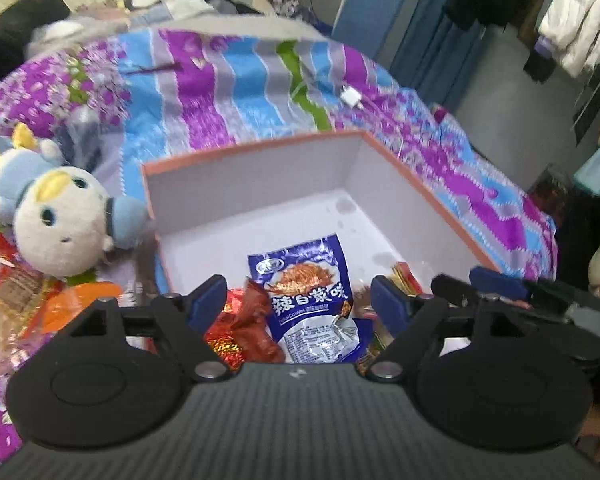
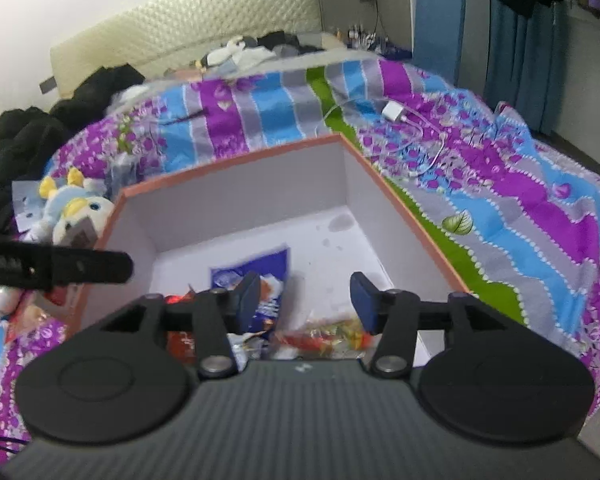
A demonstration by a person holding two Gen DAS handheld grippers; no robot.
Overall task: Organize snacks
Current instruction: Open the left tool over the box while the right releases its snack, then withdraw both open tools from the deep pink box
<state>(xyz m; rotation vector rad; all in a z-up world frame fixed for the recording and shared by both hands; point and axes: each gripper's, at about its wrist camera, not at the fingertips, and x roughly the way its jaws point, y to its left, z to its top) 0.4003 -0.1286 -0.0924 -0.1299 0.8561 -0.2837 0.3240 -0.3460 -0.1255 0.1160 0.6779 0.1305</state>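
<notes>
An orange-rimmed cardboard box [image 1: 252, 148] [image 2: 228, 164] with a white inside stands on the bed. In it lie a blue snack packet [image 1: 312, 300] [image 2: 256, 272], a red foil snack [image 1: 256, 328] and a clear wrapper with red and yellow pieces [image 2: 328, 336]. My left gripper [image 1: 298, 300] hangs open over the box's near end; the blue packet lies below the gap, untouched by the pads. My right gripper [image 2: 306, 300] is open above the clear wrapper, with nothing pressed between its pads. Its fingers [image 1: 496, 280] show at the right of the left wrist view.
A white and blue plush toy [image 1: 56, 216] [image 2: 72, 208] lies left of the box. Loose snack wrappers [image 1: 28, 292] are spread beside it. A white charger with cable [image 1: 350, 96] [image 2: 394, 112] lies beyond the box on the striped bedspread [image 2: 520, 200]. Dark clothes [image 2: 20, 140] are piled far left.
</notes>
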